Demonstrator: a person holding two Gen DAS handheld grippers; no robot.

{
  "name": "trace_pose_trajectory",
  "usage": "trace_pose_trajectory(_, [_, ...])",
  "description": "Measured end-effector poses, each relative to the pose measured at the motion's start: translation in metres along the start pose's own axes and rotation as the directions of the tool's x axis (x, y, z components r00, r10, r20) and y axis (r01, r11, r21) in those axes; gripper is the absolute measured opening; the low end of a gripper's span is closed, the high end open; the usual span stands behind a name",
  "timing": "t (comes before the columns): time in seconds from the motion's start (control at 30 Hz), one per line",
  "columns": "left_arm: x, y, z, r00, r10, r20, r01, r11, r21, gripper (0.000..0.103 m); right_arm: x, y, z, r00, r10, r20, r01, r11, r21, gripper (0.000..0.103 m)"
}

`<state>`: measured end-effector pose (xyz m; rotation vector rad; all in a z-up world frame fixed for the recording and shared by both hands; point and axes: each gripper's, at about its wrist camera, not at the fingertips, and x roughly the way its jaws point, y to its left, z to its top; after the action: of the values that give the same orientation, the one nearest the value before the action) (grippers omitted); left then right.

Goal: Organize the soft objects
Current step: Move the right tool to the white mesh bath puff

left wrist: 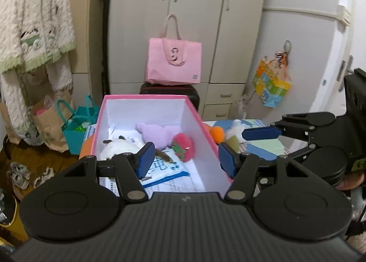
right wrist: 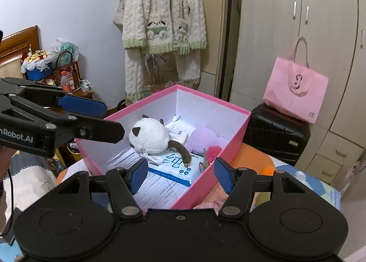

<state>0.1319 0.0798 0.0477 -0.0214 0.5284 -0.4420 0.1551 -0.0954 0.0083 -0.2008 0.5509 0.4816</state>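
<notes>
Both grippers, left gripper (left wrist: pixel 184 159) and right gripper (right wrist: pixel 180 176), stand half-wide and empty above the pink box (right wrist: pixel 238 133), where white plush (right wrist: pixel 148 136) and purple plush (right wrist: pixel 203 139) lie collected; an orange toy (left wrist: pixel 216 133), maybe plush, waits outside.

left gripper (left wrist: pixel 186 157): jaws apart, empty | pink box (left wrist: pixel 207 129): plush toys inside

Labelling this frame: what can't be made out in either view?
- Orange toy: left view, mostly behind the pink box wall.
- White toy: left view, blurred, partly behind right gripper.
- Red toy: right view, largely hidden by box wall.
</notes>
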Motion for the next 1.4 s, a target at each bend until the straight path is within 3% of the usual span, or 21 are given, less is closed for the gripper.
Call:
trace_pose_trajectory(0.23, [-0.026,-0.034,0.002,0.999,-0.052,0.006,0.051,0.995,0.082,0.060,-0.045,-0.006,-0.008,0.997,-0.042,0.060,0.042,0.999,-0.005,0.074])
trace_pose_trajectory(0.43, [-0.043,-0.060,0.002,0.995,-0.095,0.013,0.093,0.987,0.129,0.060,-0.086,-0.028,-0.021,0.990,-0.087,0.109,0.081,0.995,0.060,0.075])
trace_pose_trajectory(0.9, [-0.019,-0.118,-0.023,0.984,-0.169,-0.063,0.178,0.966,0.187,0.060,-0.131,-0.071,-0.064,0.980,-0.136,0.143,0.109,0.977,0.185,0.076])
trace_pose_trajectory(1.4, [0.044,-0.159,-0.054,0.992,-0.061,-0.111,0.088,0.961,0.261,0.060,-0.109,-0.116,-0.098,0.968,-0.111,0.226,0.062,0.975,0.215,0.076])
